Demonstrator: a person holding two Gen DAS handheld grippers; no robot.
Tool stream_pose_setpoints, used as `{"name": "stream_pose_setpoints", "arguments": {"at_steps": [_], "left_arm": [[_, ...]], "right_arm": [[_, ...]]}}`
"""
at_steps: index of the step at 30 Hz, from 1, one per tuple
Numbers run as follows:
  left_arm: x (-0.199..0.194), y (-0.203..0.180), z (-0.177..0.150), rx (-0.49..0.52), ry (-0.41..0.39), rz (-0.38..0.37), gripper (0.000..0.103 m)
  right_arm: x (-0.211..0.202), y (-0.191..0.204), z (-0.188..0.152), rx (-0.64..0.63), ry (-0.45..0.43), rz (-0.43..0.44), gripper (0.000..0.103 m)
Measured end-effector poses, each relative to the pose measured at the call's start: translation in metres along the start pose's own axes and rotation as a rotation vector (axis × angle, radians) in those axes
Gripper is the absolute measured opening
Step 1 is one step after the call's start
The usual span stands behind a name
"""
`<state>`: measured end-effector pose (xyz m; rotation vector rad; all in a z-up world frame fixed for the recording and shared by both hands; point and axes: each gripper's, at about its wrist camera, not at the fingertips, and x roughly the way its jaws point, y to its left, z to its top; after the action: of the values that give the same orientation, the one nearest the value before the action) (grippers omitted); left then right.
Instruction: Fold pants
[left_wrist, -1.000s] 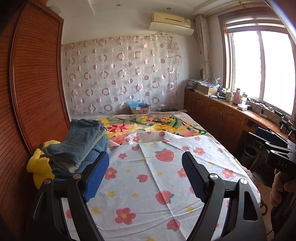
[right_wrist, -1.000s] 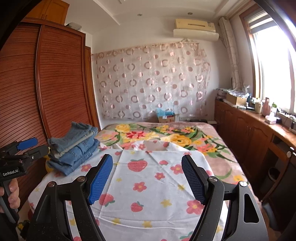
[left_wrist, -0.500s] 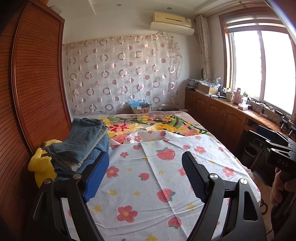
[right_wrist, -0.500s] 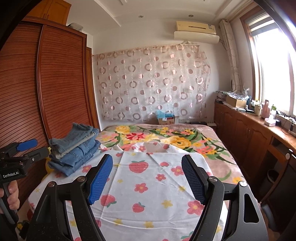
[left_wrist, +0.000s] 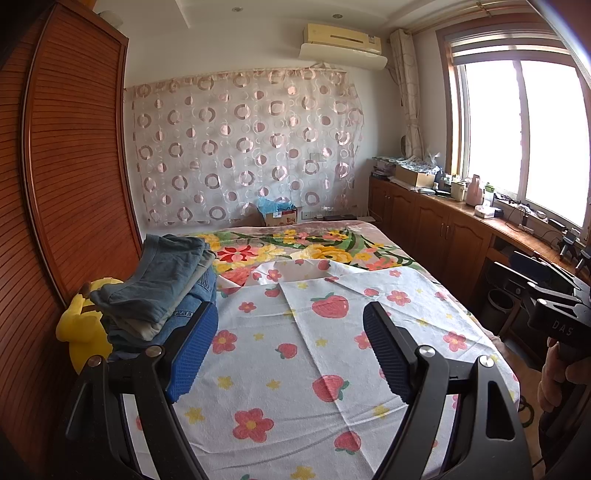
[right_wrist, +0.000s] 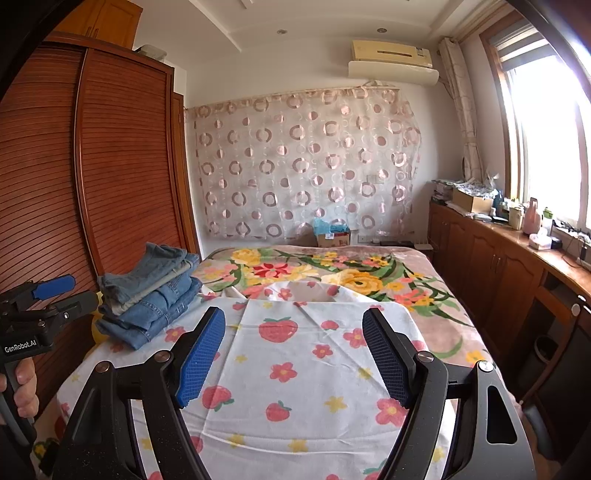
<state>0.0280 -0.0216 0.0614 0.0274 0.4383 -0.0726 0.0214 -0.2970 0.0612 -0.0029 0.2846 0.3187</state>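
The stack of folded blue denim pants (right_wrist: 147, 291) sits at my ten o'clock on the strawberry-print white cloth (right_wrist: 295, 369). My left gripper (left_wrist: 290, 350) and right gripper (right_wrist: 293, 354) gape empty. I'd take only the top pair, pinching its waistband.

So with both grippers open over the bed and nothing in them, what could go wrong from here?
1. The stack of jeans sits at the bed's left edge, leaning above a yellow toy; tugging one pair out could topple the rest.
2. The strawberry sheet is loose and creased; it may bunch under the pants.
3. The left gripper and right gripper may pinch several layers.
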Motion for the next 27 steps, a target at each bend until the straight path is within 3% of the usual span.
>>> {"name": "stream_pose_setpoints", "arguments": {"at_steps": [27], "left_arm": [[-0.0013,-0.0008,-0.0003,0.001,-0.001,0.000,0.082]], "right_arm": [[-0.0007,0.0008,0.0014,0.000,-0.001,0.005,0.079]]}}
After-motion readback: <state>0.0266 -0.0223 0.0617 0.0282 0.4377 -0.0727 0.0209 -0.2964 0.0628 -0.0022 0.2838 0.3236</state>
